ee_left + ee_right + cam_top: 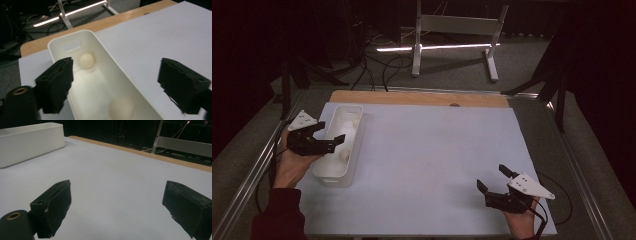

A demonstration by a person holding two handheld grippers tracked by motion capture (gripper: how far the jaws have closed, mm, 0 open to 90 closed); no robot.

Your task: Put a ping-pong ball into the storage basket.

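The left gripper [330, 134] hangs wide open, holding nothing, over a long white bin [110, 57] at the desk's [427, 160] left edge. Inside lie two pale, seemingly smooth balls [86, 60]; the nearer is blurred. The right gripper [492, 181] is open too.

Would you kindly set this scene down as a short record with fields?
surface: white table top
bin: long white bin at the table's left edge, handle slot in its far end
contents: two pale balls, far ball, near ball
left gripper: open, above the bin
right gripper: open, nothing between its jaws
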